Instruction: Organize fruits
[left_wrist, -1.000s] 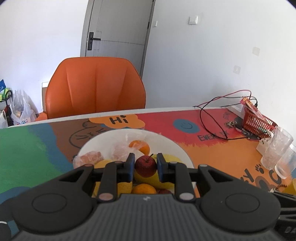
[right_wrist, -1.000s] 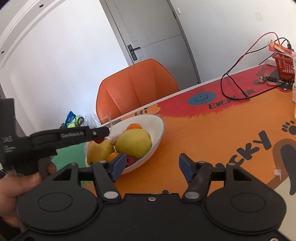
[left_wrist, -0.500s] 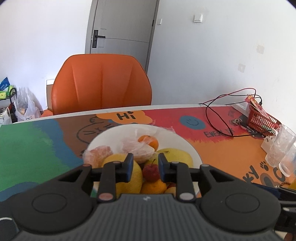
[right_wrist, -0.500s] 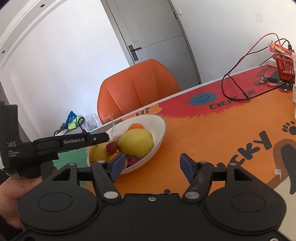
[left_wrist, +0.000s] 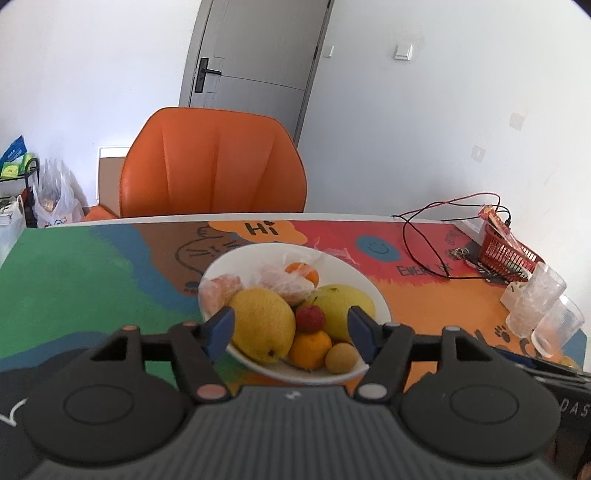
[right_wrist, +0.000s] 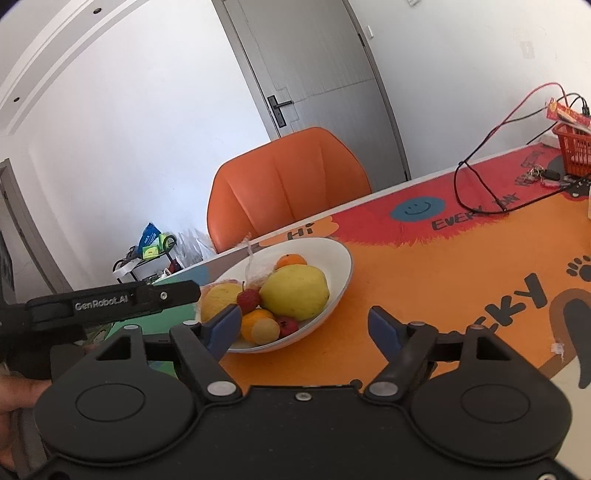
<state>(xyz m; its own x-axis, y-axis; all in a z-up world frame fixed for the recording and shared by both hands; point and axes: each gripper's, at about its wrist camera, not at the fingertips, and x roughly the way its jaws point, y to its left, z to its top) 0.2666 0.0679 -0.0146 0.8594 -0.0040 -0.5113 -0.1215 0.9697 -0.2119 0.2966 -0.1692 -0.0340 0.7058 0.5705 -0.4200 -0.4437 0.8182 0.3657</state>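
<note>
A white bowl (left_wrist: 365, 284) (right_wrist: 340, 269) on the colourful table mat holds two yellow pears (left_wrist: 262, 323), oranges (left_wrist: 309, 349), a small red lychee-like fruit (left_wrist: 309, 318) (right_wrist: 248, 300), a pale round fruit (left_wrist: 340, 357) and bagged fruit (left_wrist: 280, 280). My left gripper (left_wrist: 291, 330) is open just in front of and above the bowl, empty; it also shows in the right wrist view (right_wrist: 177, 291) left of the bowl. My right gripper (right_wrist: 304, 326) is open and empty near the bowl's right front.
An orange chair (left_wrist: 214, 162) stands behind the table. A red basket (left_wrist: 504, 254), cables (left_wrist: 424, 251) and two clear cups (left_wrist: 535, 306) sit at the right. Bags and a rack (left_wrist: 37, 195) are on the floor at left.
My left gripper opened and let go of the small red fruit, which now lies in the bowl between the pears. The gripper drew back a little. The right gripper stayed still.
</note>
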